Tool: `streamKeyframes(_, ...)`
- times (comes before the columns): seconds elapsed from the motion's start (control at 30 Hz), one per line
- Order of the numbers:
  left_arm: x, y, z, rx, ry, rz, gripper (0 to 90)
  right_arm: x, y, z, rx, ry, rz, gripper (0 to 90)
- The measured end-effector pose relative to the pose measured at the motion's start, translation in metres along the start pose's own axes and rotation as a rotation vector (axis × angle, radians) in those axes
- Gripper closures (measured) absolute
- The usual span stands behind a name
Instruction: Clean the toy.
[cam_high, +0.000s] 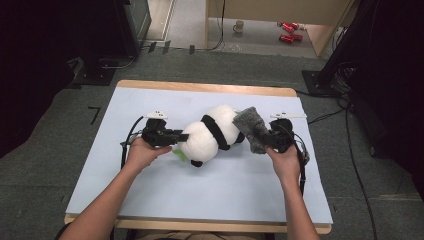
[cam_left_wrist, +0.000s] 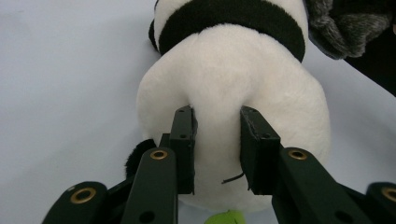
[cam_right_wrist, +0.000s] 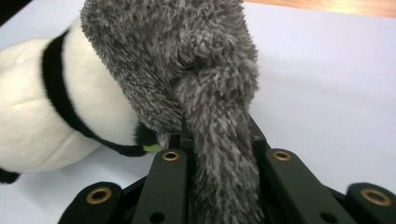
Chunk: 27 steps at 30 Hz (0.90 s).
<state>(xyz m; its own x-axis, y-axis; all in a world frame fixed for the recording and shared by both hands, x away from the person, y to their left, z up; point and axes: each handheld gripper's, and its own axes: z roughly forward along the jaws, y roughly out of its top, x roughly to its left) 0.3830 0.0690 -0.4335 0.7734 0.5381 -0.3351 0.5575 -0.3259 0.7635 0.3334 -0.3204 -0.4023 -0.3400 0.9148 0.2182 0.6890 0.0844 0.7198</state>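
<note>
While the plush panda (cam_high: 212, 134) lies on its side mid-counter (cam_high: 150, 190), we pinch its white rump with our left hand-held gripper (cam_left_wrist: 217, 140), both pads sunk into the fur. Our right hand-held gripper (cam_right_wrist: 217, 144) is clamped on a grey furry cloth (cam_right_wrist: 187, 70), which seems to rest against the panda's head; actual contact is hard to judge.
</note>
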Motion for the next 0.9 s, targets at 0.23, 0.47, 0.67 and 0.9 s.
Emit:
streamKeyframes(0.23, 0.000, 0.001, -0.003, -0.005, -0.008, 0.015, 77.6, -0.024, -0.011, 0.004, 0.015, -0.066, 0.039, 76.5)
streamKeyframes(0.47, 0.010, 0.003, -0.015, -0.035, 0.009, -0.004, 78.8, -0.041, -0.021, 0.010, 0.046, -0.096, 0.088, 75.8)
streamKeyframes(0.67, 0.013, 0.000, -0.017, -0.039, 0.023, 0.009, 76.5, -0.052, -0.032, 0.024, 0.084, -0.118, 0.090, 75.6)
streamKeyframes(0.9, 0.017, -0.004, -0.018, -0.055, 0.011, -0.003, 70.0, -0.061, -0.039, 0.040, 0.112, -0.160, 0.080, 73.5)
